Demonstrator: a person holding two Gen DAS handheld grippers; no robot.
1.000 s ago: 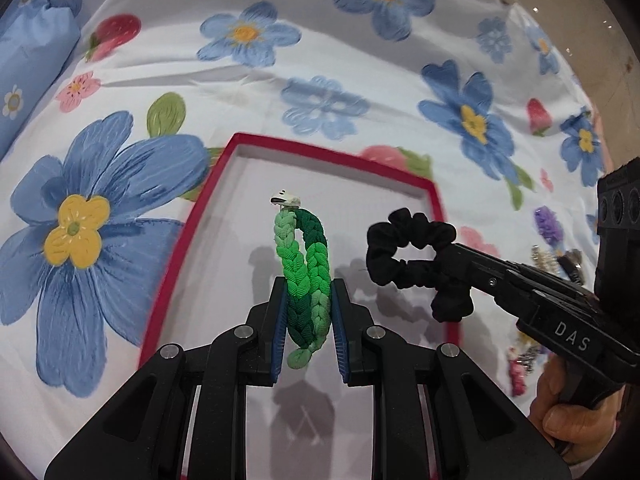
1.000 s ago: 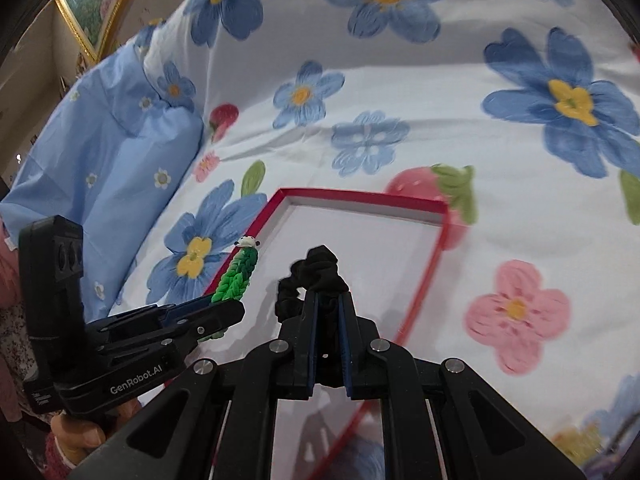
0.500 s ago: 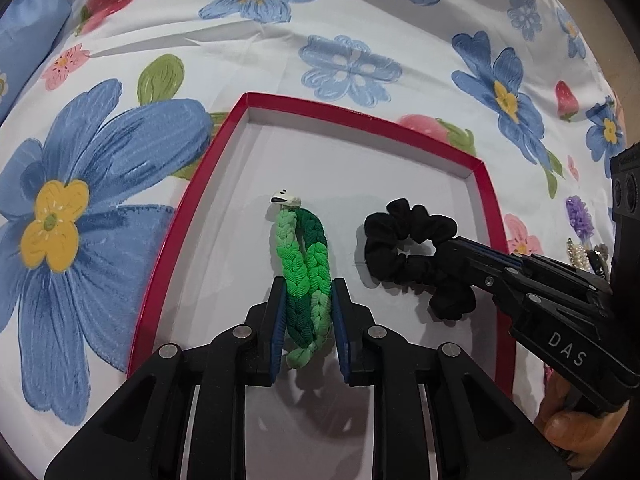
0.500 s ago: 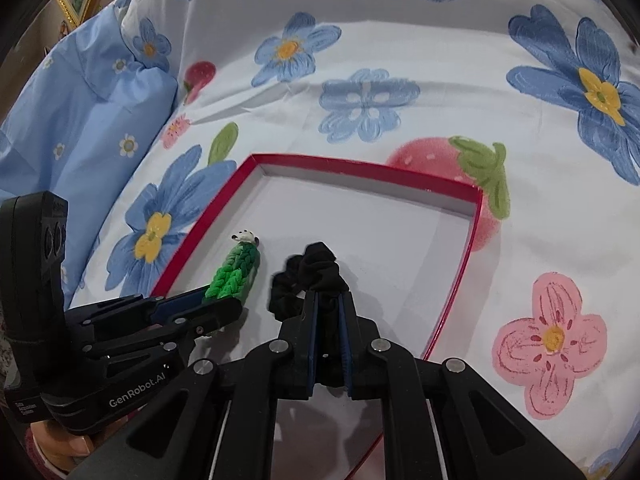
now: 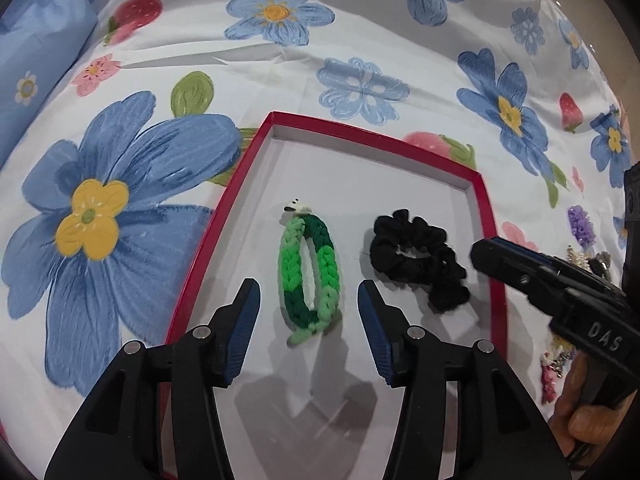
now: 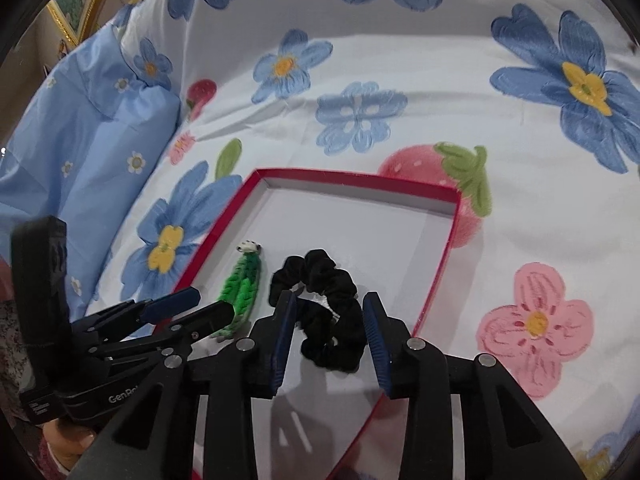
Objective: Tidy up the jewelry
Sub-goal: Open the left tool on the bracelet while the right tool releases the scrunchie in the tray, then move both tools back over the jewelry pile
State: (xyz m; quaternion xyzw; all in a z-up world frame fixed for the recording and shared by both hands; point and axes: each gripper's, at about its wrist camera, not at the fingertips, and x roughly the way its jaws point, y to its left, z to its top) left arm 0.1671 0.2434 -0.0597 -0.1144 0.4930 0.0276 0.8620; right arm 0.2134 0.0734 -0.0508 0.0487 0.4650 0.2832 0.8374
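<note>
A green braided bracelet with a small white charm lies flat in the red-rimmed white tray. A black scrunchie lies to its right in the tray. My left gripper is open, its fingers on either side of the bracelet's near end. In the right wrist view my right gripper is open, with the scrunchie between its fingers and the bracelet to the left. The tray's rim also shows in the right wrist view.
The tray sits on a white bedsheet with blue flowers. A blue pillow lies at the left. Several more jewelry pieces, one purple, lie on the sheet right of the tray.
Both grippers have opened and let go: the bracelet and the scrunchie now lie in the tray. Both grippers have drawn back a little.
</note>
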